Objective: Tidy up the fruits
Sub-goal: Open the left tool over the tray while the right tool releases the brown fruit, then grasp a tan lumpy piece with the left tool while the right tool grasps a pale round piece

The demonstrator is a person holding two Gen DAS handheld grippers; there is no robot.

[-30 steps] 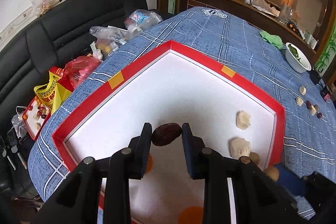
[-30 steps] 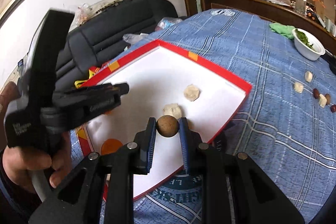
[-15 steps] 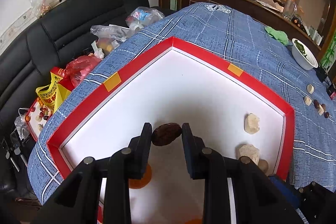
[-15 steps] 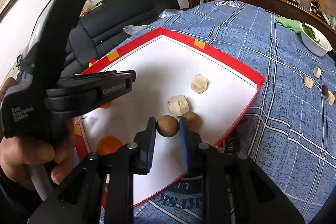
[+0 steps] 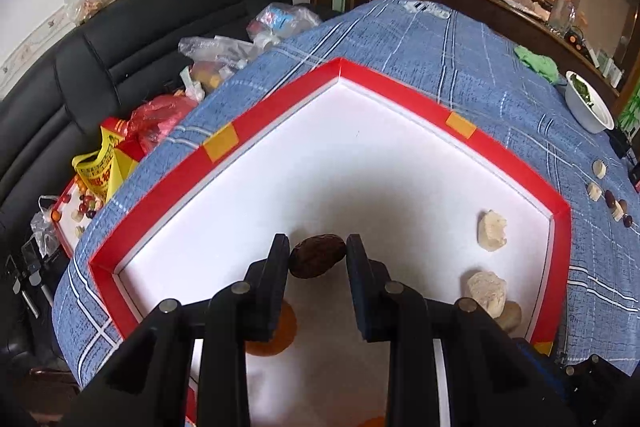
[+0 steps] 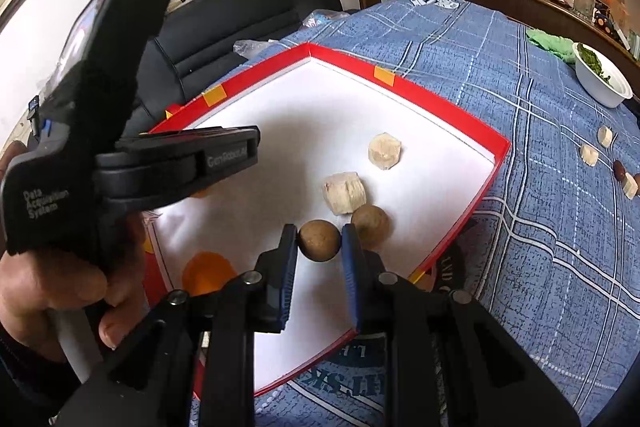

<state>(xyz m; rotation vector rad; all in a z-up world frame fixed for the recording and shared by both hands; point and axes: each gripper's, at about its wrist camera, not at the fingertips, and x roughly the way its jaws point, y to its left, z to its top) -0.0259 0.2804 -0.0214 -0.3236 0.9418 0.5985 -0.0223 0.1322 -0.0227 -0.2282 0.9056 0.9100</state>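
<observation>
My left gripper (image 5: 318, 251) is shut on a dark brown wrinkled date (image 5: 317, 261) above the white floor of the red-rimmed tray (image 5: 392, 87). My right gripper (image 6: 319, 239) is shut on a round tan longan (image 6: 319, 239) over the tray's near right part (image 6: 496, 147). In the tray lie two pale chunks (image 6: 385, 151) (image 6: 344, 193) and a second longan (image 6: 370, 226). They show in the left wrist view too: chunks (image 5: 493, 231) (image 5: 485, 291) and longan (image 5: 510, 315). The left gripper body (image 6: 132, 155) shows at the left of the right wrist view.
Loose pale pieces and dark dates (image 6: 616, 163) lie on the blue checked cloth (image 6: 460, 51) to the right. A white bowl of greens (image 6: 602, 81) stands far right. A black sofa (image 5: 100, 59) with bags (image 5: 160, 119) lies beyond the table's left edge. Orange dots (image 5: 276, 335) mark the tray floor.
Both grippers have drawn back and risen a little with their fruits still held. A second longan now lies in the tray beside the near pale chunk.
</observation>
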